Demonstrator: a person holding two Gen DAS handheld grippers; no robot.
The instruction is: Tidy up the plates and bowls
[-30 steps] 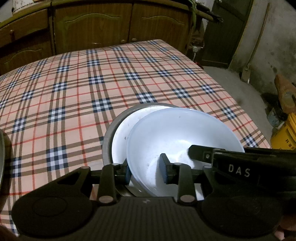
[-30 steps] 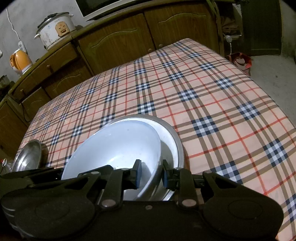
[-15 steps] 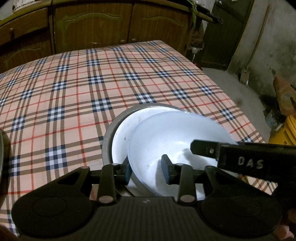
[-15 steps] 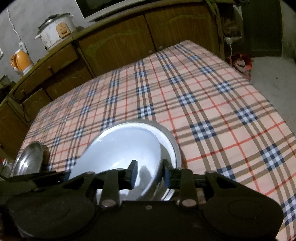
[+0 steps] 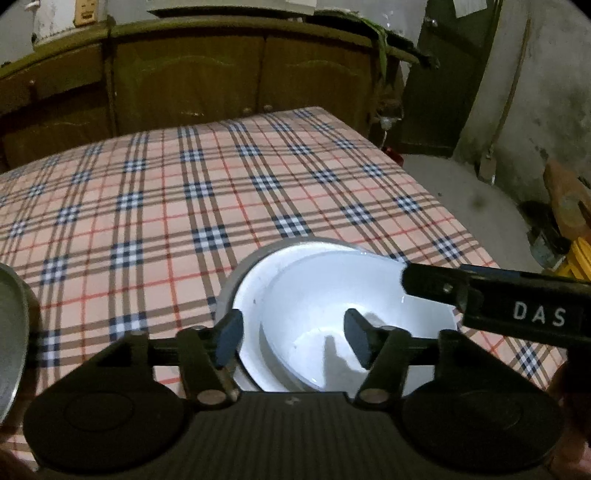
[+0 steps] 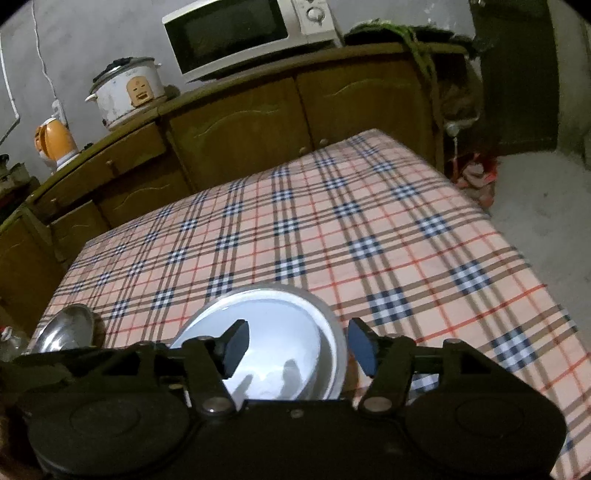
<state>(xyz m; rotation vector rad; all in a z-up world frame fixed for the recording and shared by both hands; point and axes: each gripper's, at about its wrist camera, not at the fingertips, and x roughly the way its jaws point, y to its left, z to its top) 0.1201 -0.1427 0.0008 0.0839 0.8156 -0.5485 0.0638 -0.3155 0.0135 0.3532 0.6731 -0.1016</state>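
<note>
Much of the near part of the table (image 5: 155,206) is hidden behind the black bodies of the two grippers, so the near rims of the dishes cannot be seen in either view. The white bowl (image 5: 354,306) sits nested inside the metal-rimmed plate (image 5: 247,266) on the checked tablecloth (image 6: 332,236), close to the near edge; its front is cut off by the left gripper (image 5: 291,341). In the left wrist view the bowl's right rim is crossed by the right gripper's dark finger, marked "DAS". A metal bowl (image 6: 64,332) stands apart at the left edge of the cloth; only a sliver of it shows in the left wrist view and its near part is hidden in the right one. Whether it is tilted or flat is hard to tell.

The left gripper's jaws are opening; the bowl's near rim lies between them, and neither pad presses on it. The right gripper (image 6: 299,349) is opening too, its pads clear on either side of the plate's right rim, holding nothing.

Counted: one white bowl, one plate, one metal bowl, two grippers. On the cabinet (image 6: 236,122) behind stand one microwave (image 6: 243,33), one rice cooker (image 6: 127,90) and one orange kettle (image 6: 55,142).
</note>
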